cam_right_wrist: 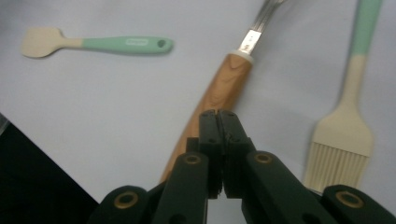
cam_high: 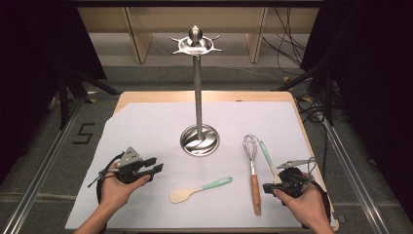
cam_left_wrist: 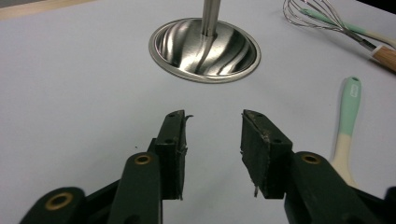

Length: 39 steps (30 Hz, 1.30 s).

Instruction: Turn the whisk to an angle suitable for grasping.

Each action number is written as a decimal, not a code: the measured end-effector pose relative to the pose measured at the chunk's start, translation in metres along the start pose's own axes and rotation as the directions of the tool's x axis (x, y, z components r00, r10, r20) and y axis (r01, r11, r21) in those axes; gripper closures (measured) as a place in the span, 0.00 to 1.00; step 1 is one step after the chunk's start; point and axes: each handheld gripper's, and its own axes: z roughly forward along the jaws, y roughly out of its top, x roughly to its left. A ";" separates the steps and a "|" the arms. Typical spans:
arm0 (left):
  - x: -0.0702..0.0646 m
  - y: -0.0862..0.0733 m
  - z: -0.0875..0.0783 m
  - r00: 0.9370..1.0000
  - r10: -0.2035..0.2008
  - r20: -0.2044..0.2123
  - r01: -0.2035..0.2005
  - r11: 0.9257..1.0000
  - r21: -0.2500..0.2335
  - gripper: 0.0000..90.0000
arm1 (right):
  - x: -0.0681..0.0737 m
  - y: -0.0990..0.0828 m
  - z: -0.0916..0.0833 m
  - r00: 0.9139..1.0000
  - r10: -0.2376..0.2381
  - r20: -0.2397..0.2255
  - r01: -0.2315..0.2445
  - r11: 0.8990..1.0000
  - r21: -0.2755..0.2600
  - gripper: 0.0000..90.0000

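While the left tongs [cam_left_wrist: 212, 140] gape empty, the right tongs [cam_right_wrist: 218, 116] sit closed, holding nothing.

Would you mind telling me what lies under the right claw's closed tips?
In the right gripper view, the right claw hangs shut over the whisk, over its wooden handle. The handle's lower stretch is hidden behind the claw.

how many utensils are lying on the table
3: a spatula front centre, a whisk right of the stand's base, and a pastry brush just right of the whisk.
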 end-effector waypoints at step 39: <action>-0.006 0.003 -0.001 0.992 0.075 -0.106 -0.072 0.997 0.035 0.67 | 0.037 -0.006 0.039 1.000 -0.026 0.014 0.020 0.952 0.305 1.00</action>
